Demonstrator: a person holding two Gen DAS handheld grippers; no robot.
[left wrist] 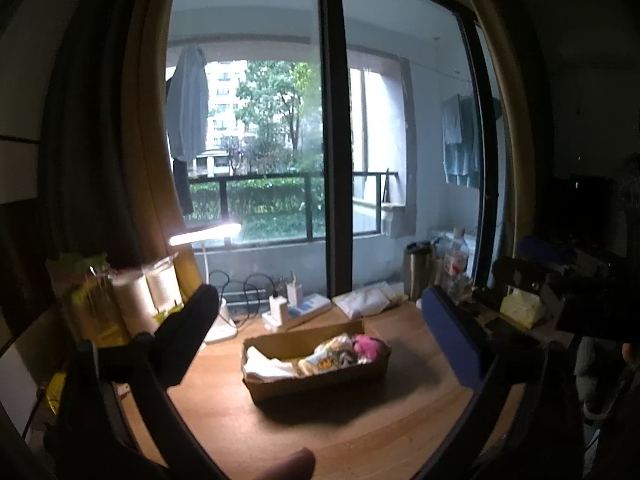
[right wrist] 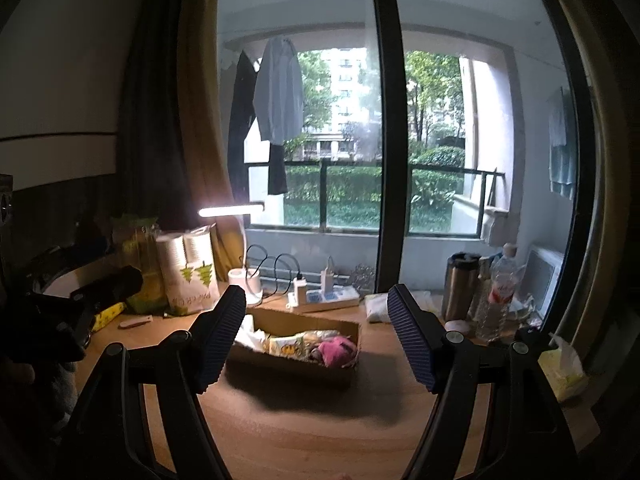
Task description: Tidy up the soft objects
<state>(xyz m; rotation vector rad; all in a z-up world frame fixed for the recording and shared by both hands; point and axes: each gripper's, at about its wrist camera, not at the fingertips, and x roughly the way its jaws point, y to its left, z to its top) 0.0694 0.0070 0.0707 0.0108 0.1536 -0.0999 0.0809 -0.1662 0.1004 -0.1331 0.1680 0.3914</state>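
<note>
A shallow cardboard box (left wrist: 320,380) (right wrist: 296,364) sits on the wooden desk (left wrist: 320,432) (right wrist: 320,432). It holds soft items: a white cloth (left wrist: 266,366) (right wrist: 248,334) at the left, a yellow patterned piece (left wrist: 320,360) (right wrist: 286,346) in the middle and a pink fluffy item (left wrist: 368,345) (right wrist: 338,350) at the right. My left gripper (left wrist: 320,332) is open and empty, raised in front of the box. My right gripper (right wrist: 316,336) is open and empty, also raised short of the box.
A lit desk lamp (right wrist: 230,211), paper rolls (right wrist: 188,276), a power strip with chargers (right wrist: 324,298), a steel tumbler (right wrist: 460,284), a plastic bottle (right wrist: 500,292) and a tissue pack (left wrist: 520,308) line the desk's back and sides. A folded white cloth (left wrist: 366,302) lies behind the box.
</note>
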